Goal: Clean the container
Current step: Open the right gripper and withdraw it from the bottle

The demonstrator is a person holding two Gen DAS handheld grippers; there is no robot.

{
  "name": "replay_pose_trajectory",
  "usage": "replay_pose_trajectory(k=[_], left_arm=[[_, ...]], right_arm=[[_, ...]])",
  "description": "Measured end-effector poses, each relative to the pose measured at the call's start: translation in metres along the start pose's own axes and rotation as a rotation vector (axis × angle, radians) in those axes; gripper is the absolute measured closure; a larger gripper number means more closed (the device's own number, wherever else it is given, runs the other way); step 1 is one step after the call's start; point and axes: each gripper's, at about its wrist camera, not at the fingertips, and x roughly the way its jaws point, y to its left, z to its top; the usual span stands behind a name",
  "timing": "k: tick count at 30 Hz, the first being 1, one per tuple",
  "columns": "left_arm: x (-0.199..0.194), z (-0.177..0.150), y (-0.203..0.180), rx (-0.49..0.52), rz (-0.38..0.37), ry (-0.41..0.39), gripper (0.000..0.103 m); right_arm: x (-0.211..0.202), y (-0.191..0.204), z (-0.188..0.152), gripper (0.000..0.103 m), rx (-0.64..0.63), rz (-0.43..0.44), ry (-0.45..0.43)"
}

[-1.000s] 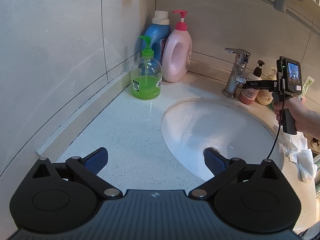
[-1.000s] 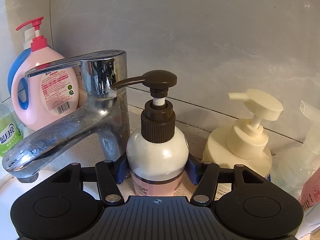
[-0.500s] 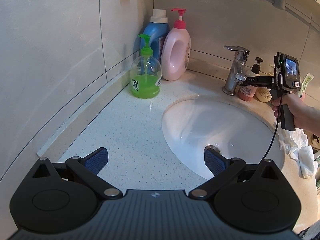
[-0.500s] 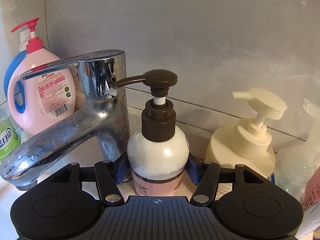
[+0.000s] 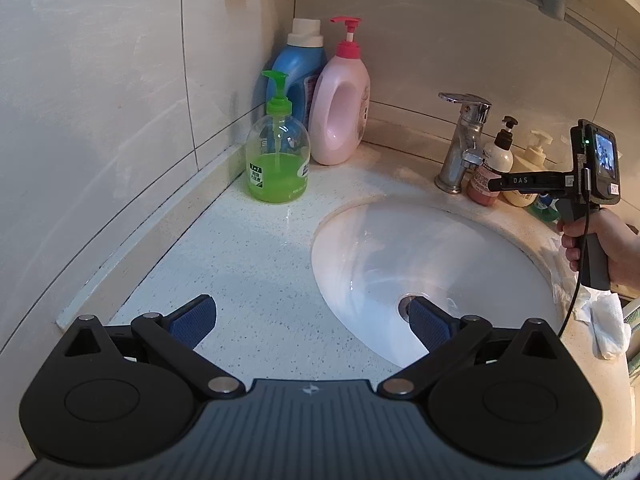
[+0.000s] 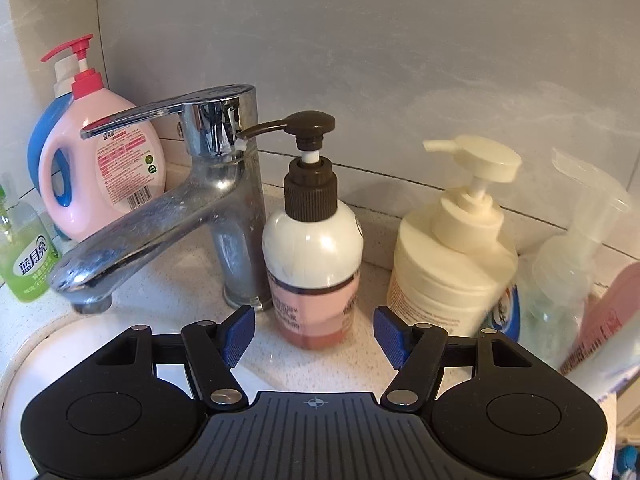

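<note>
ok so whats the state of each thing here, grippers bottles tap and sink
left gripper: open, empty
right gripper: open, bottle not gripped
white brown-capped pump bottle: upright by tap
chrome tap: no water running
white sink basin: no standing water
green soap bottle: upright, partly full

A white pump bottle (image 6: 312,248) with a dark brown cap and a pale pink lower band is seen at the back edge of the counter (image 5: 248,272), which is white with fine dark speckles. A cream pump bottle (image 6: 452,256) is set to its right, and a chrome tap (image 6: 192,200), dulled by pale water marks, to its left. In the counter's back left corner are a pink bottle (image 5: 340,116) with a red pump, a blue bottle (image 5: 298,68) capped in white, and a clear bottle (image 5: 278,160) of bright green liquid. The basin (image 5: 432,252) is glossy white. Both grippers are black with blue ribbed pads (image 6: 240,330).
</note>
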Motion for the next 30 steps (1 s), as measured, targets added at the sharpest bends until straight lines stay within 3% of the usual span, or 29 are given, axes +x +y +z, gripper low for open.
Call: replay_pose_trajectory(k=[16,30], left_arm=[[0.006,0.005,-0.004,0.013,0.009,-0.017,0.0],[0.006,0.002,-0.016,0.046,-0.005,-0.026,0.0]], right_arm=[[-0.053,-0.006,-0.032,0.032,0.099,0.018,0.01],[-0.105,0.008,-0.046,0.027,0.086,0.036,-0.019]])
